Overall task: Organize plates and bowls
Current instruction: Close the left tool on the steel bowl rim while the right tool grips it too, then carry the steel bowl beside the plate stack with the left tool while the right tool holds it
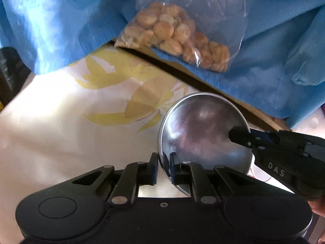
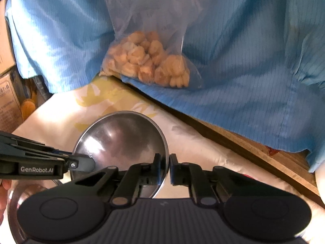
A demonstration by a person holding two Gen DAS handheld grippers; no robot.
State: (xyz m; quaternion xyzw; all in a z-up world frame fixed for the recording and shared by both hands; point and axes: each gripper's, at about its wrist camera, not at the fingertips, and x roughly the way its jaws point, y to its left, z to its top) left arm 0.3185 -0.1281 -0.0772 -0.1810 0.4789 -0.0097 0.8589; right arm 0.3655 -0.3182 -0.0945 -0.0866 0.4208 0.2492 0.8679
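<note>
Both tools share 1 load: a shallow round stainless-steel bowl [image 1: 205,136], tilted up off the table. The left gripper [image 1: 164,163] pinches one side of its rim between both fingers, and the right gripper [image 2: 169,167] pinches the opposite side the same way, probably to steady the slippery metal for stacking. Low in the right wrist view, another metal dish [image 2: 14,213] waits. Beneath lies a white tablecloth with yellow flowers [image 1: 61,122]; beyond it, a clear bag of tan snacks [image 1: 174,36] rests against blue striped fabric [image 2: 243,61], with cardboard boxes [image 2: 8,93] alongside.
</note>
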